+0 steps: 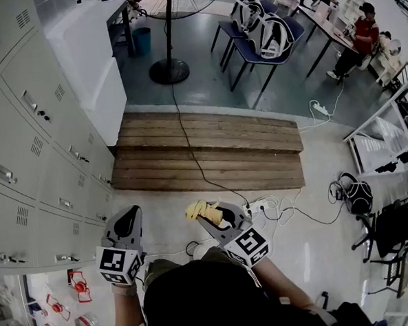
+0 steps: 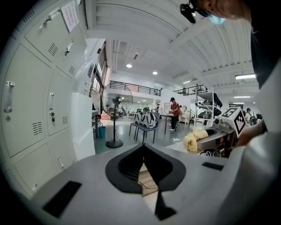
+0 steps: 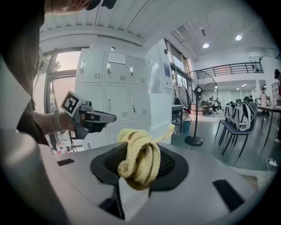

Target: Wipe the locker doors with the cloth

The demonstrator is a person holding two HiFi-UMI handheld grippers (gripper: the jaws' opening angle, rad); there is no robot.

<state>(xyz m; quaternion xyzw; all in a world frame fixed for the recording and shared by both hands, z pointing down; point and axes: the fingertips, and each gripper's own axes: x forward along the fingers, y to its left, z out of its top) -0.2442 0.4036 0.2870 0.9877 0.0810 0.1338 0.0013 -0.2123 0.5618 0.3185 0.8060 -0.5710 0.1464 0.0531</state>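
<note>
Grey locker doors run along my left; they also show in the left gripper view and at the back of the right gripper view. A bunched yellow cloth sticks out of my right gripper, which is shut on it. My left gripper hovers beside the right one, nearer the lockers, jaws together and holding nothing. Both are held low in front of the person, apart from the doors.
A wooden pallet lies on the floor ahead, crossed by a black cable to a power strip. A white cabinet stands past the lockers. A fan stand, chairs with backpacks, seated people and shelving lie beyond.
</note>
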